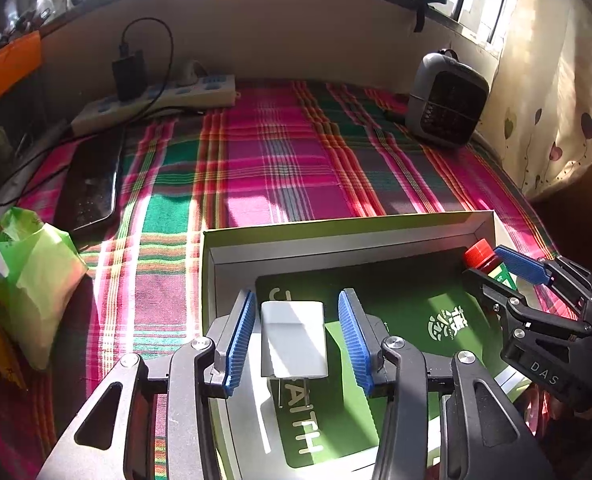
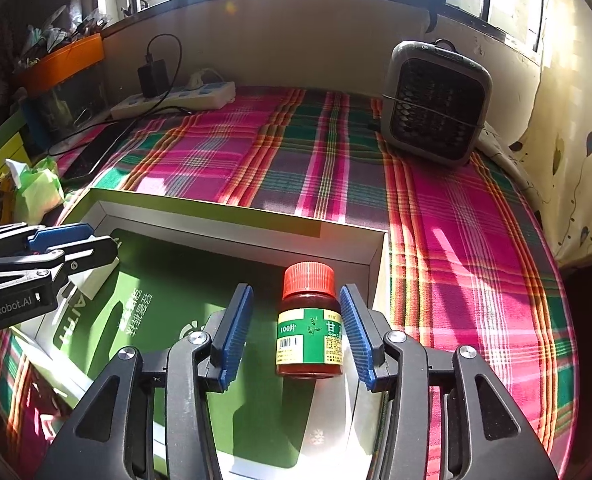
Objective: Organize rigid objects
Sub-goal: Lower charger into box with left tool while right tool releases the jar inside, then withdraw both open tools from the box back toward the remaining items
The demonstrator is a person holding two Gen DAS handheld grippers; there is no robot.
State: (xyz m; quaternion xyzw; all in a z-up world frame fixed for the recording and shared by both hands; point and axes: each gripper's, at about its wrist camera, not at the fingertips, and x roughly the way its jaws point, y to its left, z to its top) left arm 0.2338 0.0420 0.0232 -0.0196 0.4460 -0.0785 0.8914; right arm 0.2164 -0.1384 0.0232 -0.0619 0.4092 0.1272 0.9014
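Observation:
An open box (image 1: 348, 236) with a green card inside lies on the plaid cloth; it also shows in the right wrist view (image 2: 224, 232). A white charger plug (image 1: 294, 340) lies in the box between the open jaws of my left gripper (image 1: 296, 340), with gaps on both sides. A brown medicine bottle (image 2: 311, 322) with a red cap lies in the box between the open jaws of my right gripper (image 2: 296, 332), close to the right pad. The bottle's cap (image 1: 479, 252) and my right gripper (image 1: 508, 276) show at the right of the left wrist view.
A grey fan heater (image 2: 436, 104) stands at the back right. A white power strip (image 2: 176, 98) with a black adapter and cable lies at the back left, a dark phone (image 1: 92, 184) in front of it. A green bag (image 1: 36, 280) sits at the left.

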